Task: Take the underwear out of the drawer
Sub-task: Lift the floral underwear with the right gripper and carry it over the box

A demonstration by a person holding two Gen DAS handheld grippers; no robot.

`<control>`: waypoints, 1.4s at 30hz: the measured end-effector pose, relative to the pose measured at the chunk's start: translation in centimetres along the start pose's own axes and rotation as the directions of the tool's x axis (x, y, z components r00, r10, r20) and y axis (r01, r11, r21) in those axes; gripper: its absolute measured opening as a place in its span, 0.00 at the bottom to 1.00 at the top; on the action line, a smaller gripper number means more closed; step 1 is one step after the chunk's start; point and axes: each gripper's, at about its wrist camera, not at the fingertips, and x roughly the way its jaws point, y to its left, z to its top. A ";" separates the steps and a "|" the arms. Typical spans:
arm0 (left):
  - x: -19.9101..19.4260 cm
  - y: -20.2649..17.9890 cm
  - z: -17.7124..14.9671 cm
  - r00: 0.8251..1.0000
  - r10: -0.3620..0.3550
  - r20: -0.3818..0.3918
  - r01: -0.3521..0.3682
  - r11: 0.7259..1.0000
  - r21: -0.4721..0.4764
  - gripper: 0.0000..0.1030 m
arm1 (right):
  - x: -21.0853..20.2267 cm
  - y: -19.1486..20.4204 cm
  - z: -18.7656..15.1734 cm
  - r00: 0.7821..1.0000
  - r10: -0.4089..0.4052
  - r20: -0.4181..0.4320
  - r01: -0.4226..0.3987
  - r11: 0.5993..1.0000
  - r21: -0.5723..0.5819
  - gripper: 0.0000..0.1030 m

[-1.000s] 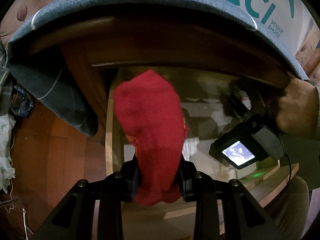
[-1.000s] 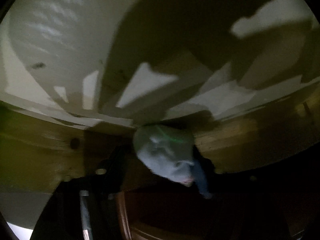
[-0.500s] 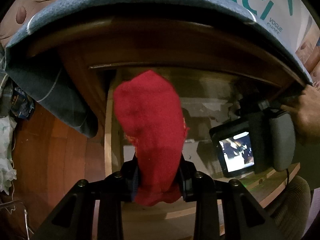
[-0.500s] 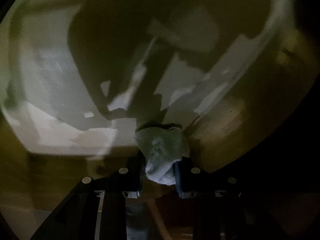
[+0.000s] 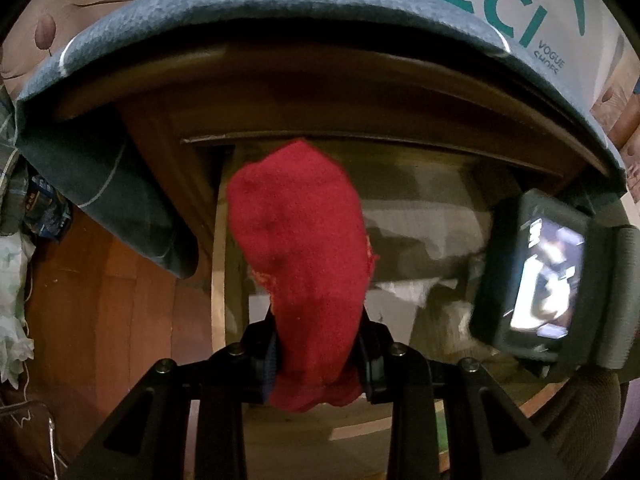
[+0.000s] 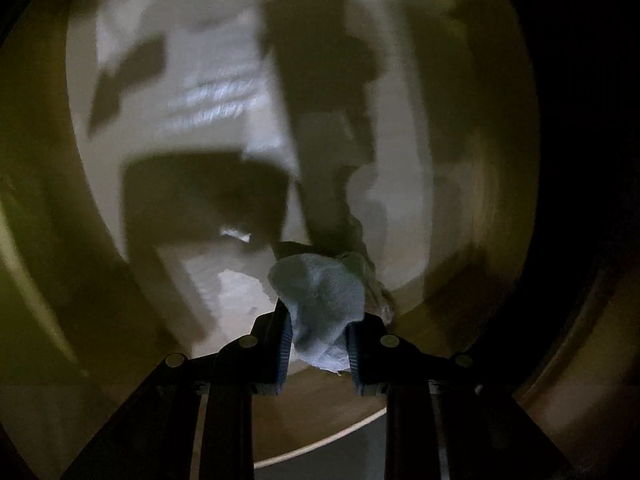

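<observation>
Red cloth (image 5: 298, 248) in my left gripper (image 5: 318, 356): fuzzy matt knit. Around it, the drawer (image 5: 218, 264) shows bare pale wood and the floor (image 5: 104, 300) glossy reddish wood. Grey cloth (image 6: 320, 300) in my right gripper (image 6: 318, 350): soft terry, matt.

The right tongs (image 6: 318, 354) have closed on the pale-blue garment (image 6: 320, 300).

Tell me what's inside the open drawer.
The drawer shows a pale liner, mostly bare. The right claw grips a light blue garment over it. Shadows and the red garment hide the rest.
</observation>
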 end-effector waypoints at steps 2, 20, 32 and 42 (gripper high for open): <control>0.0 0.0 0.0 1.000 0.003 0.002 -0.003 1.000 0.000 0.30 | -0.7 -1.1 -0.6 0.997 0.063 0.039 -0.066 0.993 0.099 0.21; -0.9 -1.8 0.1 0.992 0.098 0.076 -0.102 0.994 0.049 0.30 | -8.0 -2.1 -10.6 0.856 0.184 0.482 -0.483 0.618 0.621 0.21; -2.7 -2.8 -0.6 0.972 0.182 0.150 -0.186 0.982 0.016 0.30 | -14.5 0.2 -14.4 0.772 0.036 0.634 -0.553 0.530 0.643 0.21; -3.2 -2.4 -0.8 0.963 0.206 0.172 -0.207 0.978 -0.013 0.30 | -18.6 0.5 -16.9 0.708 -0.032 0.705 -0.596 0.508 0.622 0.21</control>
